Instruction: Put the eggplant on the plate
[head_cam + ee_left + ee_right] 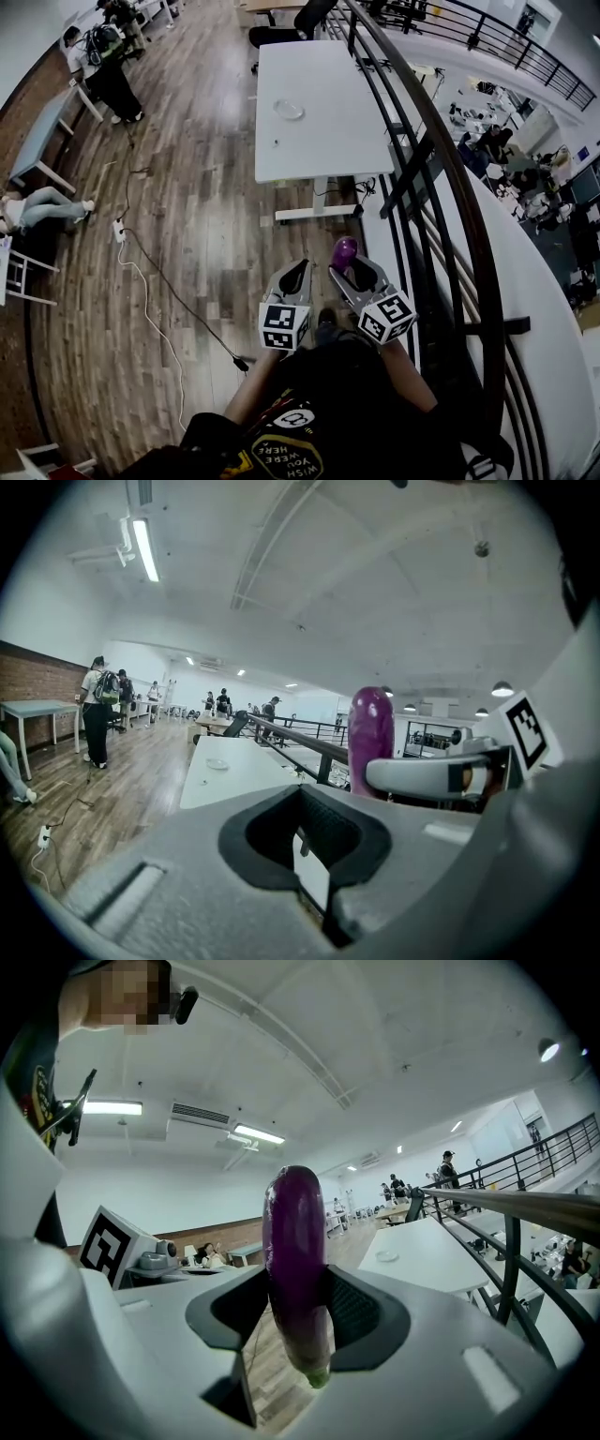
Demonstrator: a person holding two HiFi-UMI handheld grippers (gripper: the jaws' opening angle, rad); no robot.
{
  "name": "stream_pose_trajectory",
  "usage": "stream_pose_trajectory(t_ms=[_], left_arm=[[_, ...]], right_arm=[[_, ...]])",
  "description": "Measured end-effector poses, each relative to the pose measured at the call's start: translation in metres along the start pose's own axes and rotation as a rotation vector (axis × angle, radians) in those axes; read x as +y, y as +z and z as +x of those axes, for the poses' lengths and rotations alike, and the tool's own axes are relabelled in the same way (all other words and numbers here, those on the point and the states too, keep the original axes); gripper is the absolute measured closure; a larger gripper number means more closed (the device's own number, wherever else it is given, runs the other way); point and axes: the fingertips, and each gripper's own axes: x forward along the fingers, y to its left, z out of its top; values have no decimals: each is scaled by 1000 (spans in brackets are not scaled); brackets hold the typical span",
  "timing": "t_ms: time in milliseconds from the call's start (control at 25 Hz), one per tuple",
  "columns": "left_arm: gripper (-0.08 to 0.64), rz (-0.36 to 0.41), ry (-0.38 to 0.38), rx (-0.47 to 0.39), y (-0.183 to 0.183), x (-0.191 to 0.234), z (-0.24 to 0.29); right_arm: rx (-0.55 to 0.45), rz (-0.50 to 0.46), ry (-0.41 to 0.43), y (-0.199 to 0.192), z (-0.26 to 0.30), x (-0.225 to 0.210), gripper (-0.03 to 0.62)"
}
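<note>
A purple eggplant [344,249] stands upright between the pads of my right gripper [354,267], which is shut on it. In the right gripper view the eggplant [295,1260] fills the gap, stem end down. My left gripper [302,266] is level with it to the left, shut with nothing in it. From the left gripper view, the eggplant [371,728] rises behind a finger of the right gripper. A small clear plate [289,110] lies on the white table [319,141] ahead, beyond both grippers. The plate [217,763] also shows in the left gripper view and, as the plate [387,1256], in the right one.
A black railing [422,141] runs along the right, close beside my right gripper. A white cable [159,309] trails over the wooden floor at left. A black chair [300,23] stands behind the table. People [112,56] and a bench [42,131] are at far left.
</note>
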Motion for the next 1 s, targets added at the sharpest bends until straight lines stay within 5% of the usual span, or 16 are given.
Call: stream_pose_trajectory(t_ms=[160, 400, 1000], left_arm=[[555, -46, -21, -20, 14, -4, 37], [555, -10, 30, -1, 20, -3, 76], [555, -14, -12, 41, 36, 41, 158]], right_arm=[[-8, 27, 29, 7, 11, -30, 399], [27, 21, 75, 13, 27, -67, 398], [62, 82, 50, 20, 96, -129, 397]])
